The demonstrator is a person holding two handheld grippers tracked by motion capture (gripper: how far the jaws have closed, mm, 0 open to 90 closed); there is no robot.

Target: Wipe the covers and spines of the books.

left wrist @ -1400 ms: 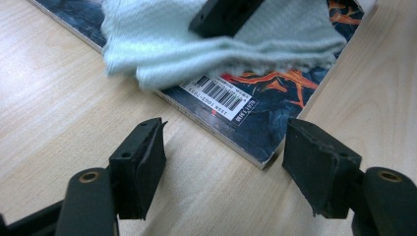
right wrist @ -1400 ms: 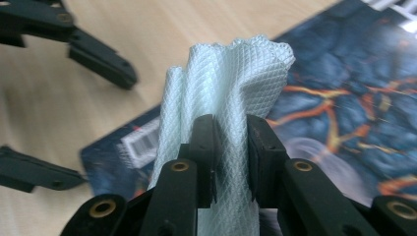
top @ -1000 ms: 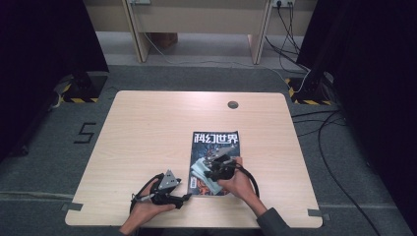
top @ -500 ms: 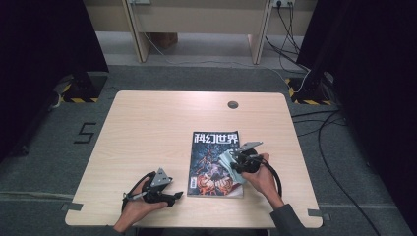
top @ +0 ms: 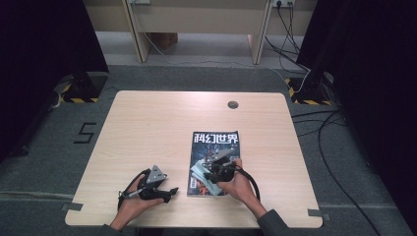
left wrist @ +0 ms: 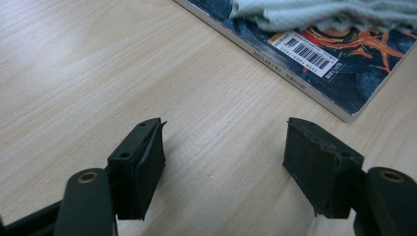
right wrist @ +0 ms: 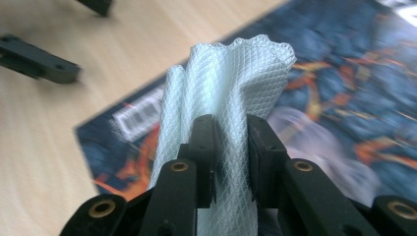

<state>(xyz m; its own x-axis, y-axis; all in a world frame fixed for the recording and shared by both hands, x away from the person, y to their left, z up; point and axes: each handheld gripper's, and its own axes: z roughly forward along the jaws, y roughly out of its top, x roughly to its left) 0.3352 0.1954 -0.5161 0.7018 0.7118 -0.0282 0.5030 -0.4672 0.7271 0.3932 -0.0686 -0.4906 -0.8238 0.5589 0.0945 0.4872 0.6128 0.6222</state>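
Note:
A magazine point(top: 216, 147) with a dark illustrated cover lies face up on the wooden table, right of centre near the front. My right gripper point(top: 210, 174) is over its lower part, shut on a pale green mesh cloth point(top: 199, 172) that rests on the cover. In the right gripper view the cloth point(right wrist: 231, 83) bunches up between the closed jaws of the right gripper point(right wrist: 230, 147), above the magazine point(right wrist: 344, 98). My left gripper point(top: 169, 191) rests on the table just left of the magazine. It is open point(left wrist: 223, 162) over bare wood, with the magazine's barcode corner point(left wrist: 314, 64) and the cloth point(left wrist: 319, 14) ahead.
The light wooden table point(top: 147, 128) has a round cable hole point(top: 232, 104) at the back right. Grey carpet with cables point(top: 319, 132) surrounds it. The left gripper's fingers point(right wrist: 39, 61) lie on the wood beside the magazine in the right gripper view.
My right gripper swept the cloth rightward across the magazine cover, then back toward its lower left. The left gripper stayed nearly still beside the magazine.

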